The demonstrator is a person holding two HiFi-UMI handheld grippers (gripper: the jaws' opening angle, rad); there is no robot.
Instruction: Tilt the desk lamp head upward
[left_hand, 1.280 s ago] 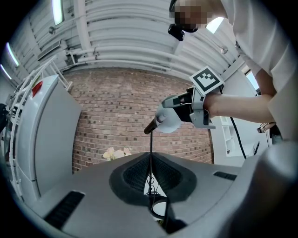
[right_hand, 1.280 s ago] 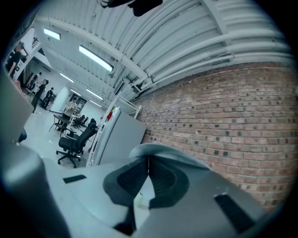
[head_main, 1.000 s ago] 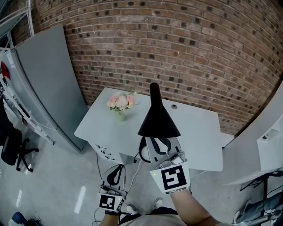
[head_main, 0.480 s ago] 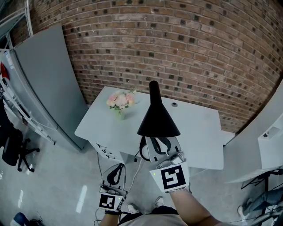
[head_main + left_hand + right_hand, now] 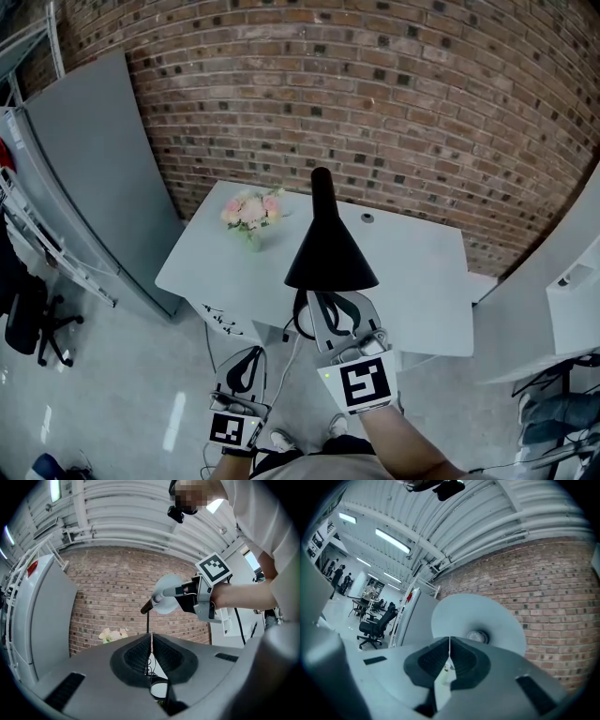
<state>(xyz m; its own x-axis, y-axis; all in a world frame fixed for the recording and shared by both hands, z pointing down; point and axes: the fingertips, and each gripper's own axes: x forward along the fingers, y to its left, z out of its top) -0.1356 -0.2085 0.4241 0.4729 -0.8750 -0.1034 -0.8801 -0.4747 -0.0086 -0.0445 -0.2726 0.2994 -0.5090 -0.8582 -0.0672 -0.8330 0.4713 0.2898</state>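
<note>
The desk lamp's black cone head [image 5: 330, 253] stands over the white table [image 5: 422, 281], seen from above in the head view. My right gripper [image 5: 336, 298] is shut on the near rim of the lamp head. In the right gripper view the shade's white inside [image 5: 492, 613] and its bulb [image 5: 476, 636] fill the space just beyond the right gripper [image 5: 450, 641]. My left gripper [image 5: 246, 364] hangs lower, off the table's near edge, shut and empty. From the left gripper [image 5: 151, 637] I see the lamp head [image 5: 165, 599] tipped on its thin pole, with the right gripper [image 5: 199, 597] holding it.
A small vase of pink flowers [image 5: 249, 214] stands on the table's left part. A brick wall [image 5: 375, 94] runs behind the table. A grey panel [image 5: 94, 159] and an office chair [image 5: 28, 323] are at left, white furniture [image 5: 562, 300] at right.
The lamp head and my right gripper have shifted slightly up and to the left in the head view. The left gripper has stayed where it was.
</note>
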